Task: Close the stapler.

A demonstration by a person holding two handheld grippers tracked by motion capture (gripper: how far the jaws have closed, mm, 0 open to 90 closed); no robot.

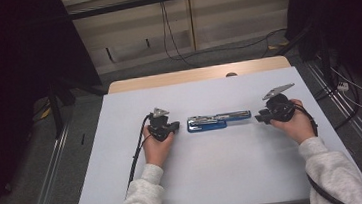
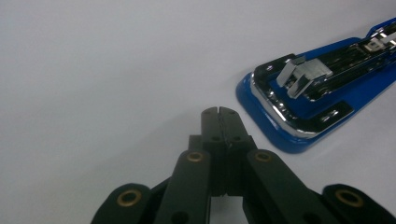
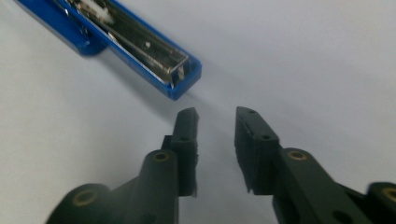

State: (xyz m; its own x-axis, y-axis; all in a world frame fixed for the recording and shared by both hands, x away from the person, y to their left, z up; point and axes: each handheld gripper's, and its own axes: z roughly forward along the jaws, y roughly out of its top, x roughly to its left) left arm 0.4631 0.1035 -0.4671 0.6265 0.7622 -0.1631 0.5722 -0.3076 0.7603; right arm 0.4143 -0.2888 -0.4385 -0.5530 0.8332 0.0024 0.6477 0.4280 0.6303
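A blue stapler (image 1: 218,121), swung open flat with its chrome staple channel showing, lies at the middle of the white table (image 1: 216,174). My left gripper (image 1: 176,127) sits just left of its wide blue end, pointing at it. In the left gripper view the stapler (image 2: 322,107) lies up and to the right of the left gripper (image 2: 218,112), whose jaws are shut together on nothing. My right gripper (image 1: 258,118) rests off the stapler's narrow right end. In the right gripper view the right gripper (image 3: 215,116) has a gap between its jaws and holds nothing; the stapler's tip (image 3: 177,74) lies just beyond them.
A wooden strip (image 1: 196,74) borders the table's far edge. Beyond it, cables (image 1: 173,42) run across the floor before a pale wall panel. Dark furniture stands at both sides. Metal floor rails (image 1: 50,175) flank the table.
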